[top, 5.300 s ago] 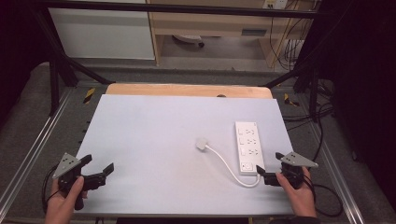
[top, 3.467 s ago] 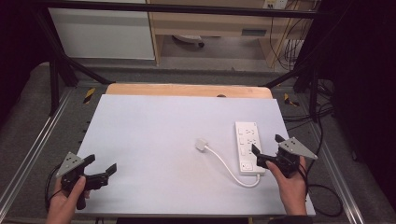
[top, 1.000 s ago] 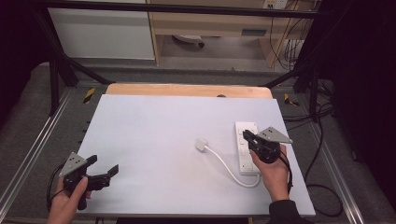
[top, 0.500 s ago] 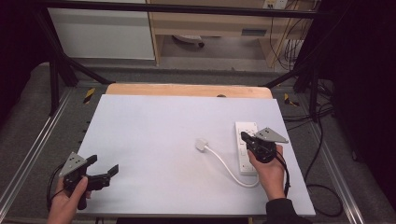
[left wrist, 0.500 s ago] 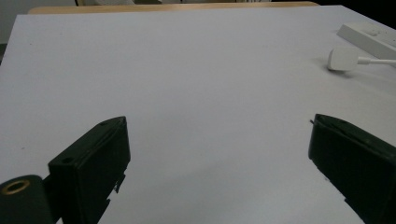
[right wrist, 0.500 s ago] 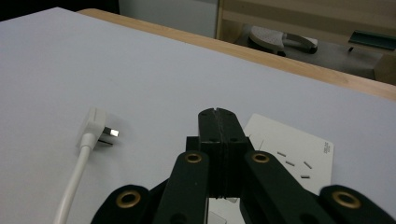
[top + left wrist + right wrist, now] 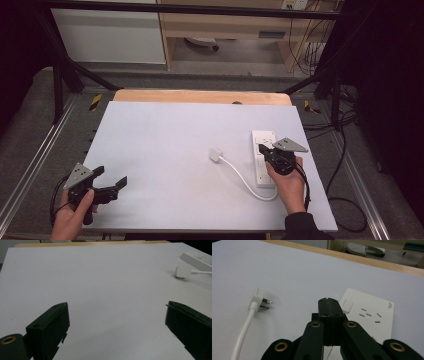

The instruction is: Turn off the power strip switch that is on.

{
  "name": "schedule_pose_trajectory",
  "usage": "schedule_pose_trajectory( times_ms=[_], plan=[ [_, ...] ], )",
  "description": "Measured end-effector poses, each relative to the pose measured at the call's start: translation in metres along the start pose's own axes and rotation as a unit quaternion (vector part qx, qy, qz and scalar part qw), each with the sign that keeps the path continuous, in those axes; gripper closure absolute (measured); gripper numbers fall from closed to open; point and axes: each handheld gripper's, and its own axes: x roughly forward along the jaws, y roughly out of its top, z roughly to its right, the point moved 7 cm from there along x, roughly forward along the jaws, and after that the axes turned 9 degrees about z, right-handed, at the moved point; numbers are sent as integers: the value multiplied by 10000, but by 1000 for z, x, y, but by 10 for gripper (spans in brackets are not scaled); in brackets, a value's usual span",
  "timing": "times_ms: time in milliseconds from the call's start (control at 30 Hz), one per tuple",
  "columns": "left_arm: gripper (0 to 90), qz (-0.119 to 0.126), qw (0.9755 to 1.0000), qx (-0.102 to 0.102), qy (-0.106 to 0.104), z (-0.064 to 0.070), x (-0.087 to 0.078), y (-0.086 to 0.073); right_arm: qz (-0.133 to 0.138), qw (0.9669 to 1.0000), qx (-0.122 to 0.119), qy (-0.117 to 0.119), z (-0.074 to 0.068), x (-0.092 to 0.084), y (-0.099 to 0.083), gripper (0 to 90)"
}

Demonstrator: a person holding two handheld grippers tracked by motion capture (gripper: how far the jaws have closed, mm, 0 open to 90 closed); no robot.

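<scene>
Right gripper view shows right tongs (image 7: 329,301) closed, empty, over the power strip (image 7: 372,312); left tongs (image 7: 111,182) gape open.

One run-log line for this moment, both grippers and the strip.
left gripper: open, idle, near table edge | right gripper: shut, empty, over power strip | plug: unplugged, lying on table
</scene>
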Motion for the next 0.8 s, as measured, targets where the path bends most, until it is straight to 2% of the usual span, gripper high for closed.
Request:
schedule_pose_trajectory(
  times_ms=[800],
  plan=[
    [53, -23, 10000, 9, -4, 0, 0, 0, -502, 9986, 163, -40, 4, 4, -18, 900]
  ],
)
